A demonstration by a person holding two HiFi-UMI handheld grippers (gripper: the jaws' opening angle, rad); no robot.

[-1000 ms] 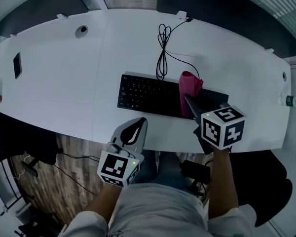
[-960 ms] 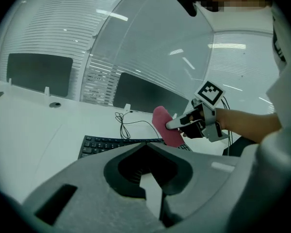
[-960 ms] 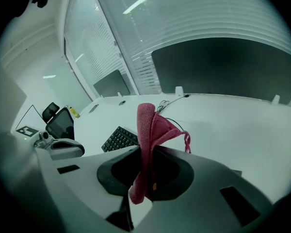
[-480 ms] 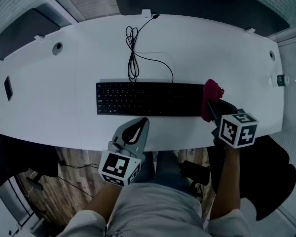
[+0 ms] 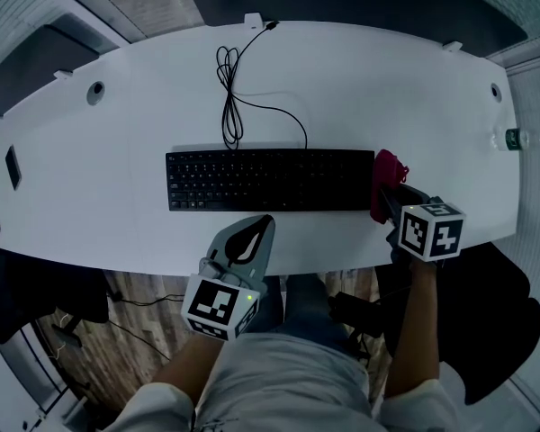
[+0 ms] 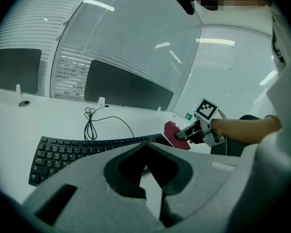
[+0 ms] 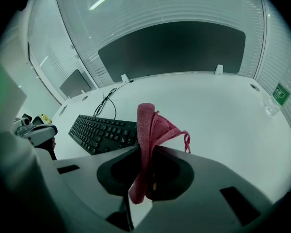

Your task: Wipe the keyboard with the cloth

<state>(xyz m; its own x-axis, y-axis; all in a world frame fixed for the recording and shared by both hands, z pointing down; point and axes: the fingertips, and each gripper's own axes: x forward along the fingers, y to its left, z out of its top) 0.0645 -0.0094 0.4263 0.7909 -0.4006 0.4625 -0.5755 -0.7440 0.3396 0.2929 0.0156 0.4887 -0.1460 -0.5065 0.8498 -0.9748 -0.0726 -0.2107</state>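
White bench spans the whole head view, and I stand at its near edge so both arms reach across. Keyboard lies square to me mid-bench, its cable looped away toward the far edge, which leaves the keys free for a pass. Left hand-held gripper hangs back over the near edge in front of the keyboard, jaws clenched together on nothing. My guess is it is parked out of the cloth's path, ready to steady the board if needed. Right hand-held gripper sits at the keyboard's right end, clamped on the pink cloth. The cloth is bunched and stands up past the jaw tips, so fabric rather than plastic would meet the keys. A bottle stands far right, well apart. Hard to read: the cloth covers the keyboard's right corner from above, so I cannot tell whether it touches the keys or rides just over them. One cloth tail drops into the hollow between the jaws, its end out of sight. My body cuts off the bench's near rim.
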